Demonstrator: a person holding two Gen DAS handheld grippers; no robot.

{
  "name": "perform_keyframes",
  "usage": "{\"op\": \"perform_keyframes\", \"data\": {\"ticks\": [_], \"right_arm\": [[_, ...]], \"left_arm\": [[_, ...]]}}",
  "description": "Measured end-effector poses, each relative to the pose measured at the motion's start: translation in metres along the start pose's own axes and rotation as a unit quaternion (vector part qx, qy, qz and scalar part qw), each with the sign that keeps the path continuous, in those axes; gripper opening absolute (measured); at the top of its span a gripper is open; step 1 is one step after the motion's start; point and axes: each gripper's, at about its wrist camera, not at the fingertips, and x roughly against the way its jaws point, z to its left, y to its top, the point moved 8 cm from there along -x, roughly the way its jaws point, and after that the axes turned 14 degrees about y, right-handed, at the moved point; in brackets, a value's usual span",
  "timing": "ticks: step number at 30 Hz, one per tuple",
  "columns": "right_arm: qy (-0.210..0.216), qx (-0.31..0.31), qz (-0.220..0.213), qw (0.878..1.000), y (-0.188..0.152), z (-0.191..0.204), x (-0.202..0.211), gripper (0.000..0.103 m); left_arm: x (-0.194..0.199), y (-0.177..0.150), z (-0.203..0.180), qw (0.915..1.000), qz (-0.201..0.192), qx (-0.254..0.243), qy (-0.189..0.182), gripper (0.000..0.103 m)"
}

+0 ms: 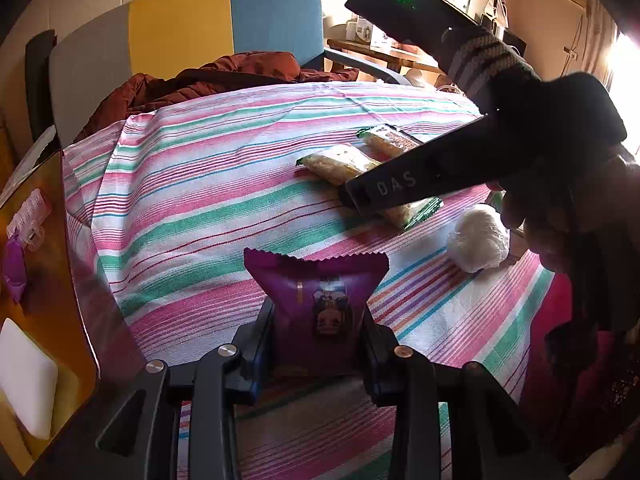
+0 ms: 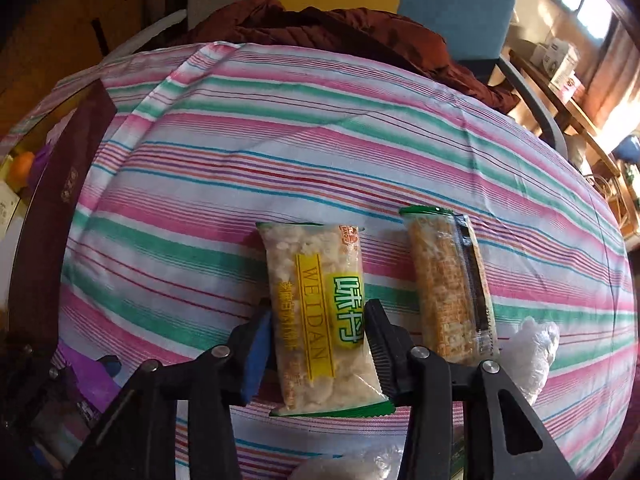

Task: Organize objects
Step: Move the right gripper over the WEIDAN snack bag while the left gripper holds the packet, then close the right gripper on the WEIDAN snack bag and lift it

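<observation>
Two packets gripped, one per claw. Purple packet [image 1: 320, 304] upright between the pads of the left claw [image 1: 316, 344], pinched tight at its lower half, crimped top edge free above; bottom edge hidden behind the claw's frame, print on the front too small to read. Pale snack packet [image 2: 316, 312], yellow band and green label, flat on the striped cloth [image 2: 360, 140] over the table, lying lengthwise between the fingers of the right claw [image 2: 320, 340]; claw narrowed onto it, blue pad against the left edge, toothed finger against the right, near end with its green seam sticking out toward the camera.

Just beside it, to the right and parallel, an orange-brown bar packet [image 2: 444, 280], apart from the claw, lower end partly behind the claw's arm. Near that, a white plastic-wrapped bundle [image 1: 478, 242], cut off by the claw's frame in the right wrist view.

From the left wrist view, most of the pale packet's middle covered by the right claw's dark finger, and a gloved hand [image 1: 560, 128] filling the right side.

At the left edge, an amber tray [image 1: 80, 288] with a white block [image 1: 28, 376] and something purple, only partly in frame. Beyond the table, a red-brown jacket [image 1: 224, 80] heaped on a grey, yellow and blue chair [image 1: 200, 20].
</observation>
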Motion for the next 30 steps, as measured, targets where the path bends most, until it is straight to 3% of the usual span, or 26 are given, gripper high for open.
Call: {"op": "perform_keyframes", "data": {"ticks": [4, 8, 15, 19, 30], "right_arm": [[0.017, -0.026, 0.003, 1.0, -0.001, -0.006, -0.002, 0.05], [0.022, -0.066, 0.005, 0.998, -0.003, -0.018, -0.003, 0.07], [0.031, -0.07, 0.01, 0.997, -0.003, -0.018, -0.006, 0.078], [0.035, -0.074, 0.027, 0.996, -0.01, -0.014, -0.014, 0.101], [0.043, -0.088, 0.029, 0.995, -0.017, -0.018, -0.01, 0.103]], "left_arm": [[0.001, -0.001, -0.001, 1.0, 0.001, 0.003, -0.003, 0.036], [0.0, -0.001, -0.001, 1.0, 0.001, 0.003, -0.005, 0.036], [0.002, -0.001, -0.002, 0.9999, 0.001, 0.005, -0.008, 0.036], [0.002, -0.001, -0.002, 1.0, 0.001, 0.005, -0.008, 0.036], [0.002, 0.0, -0.001, 0.9999, 0.001, 0.006, -0.008, 0.036]]}}
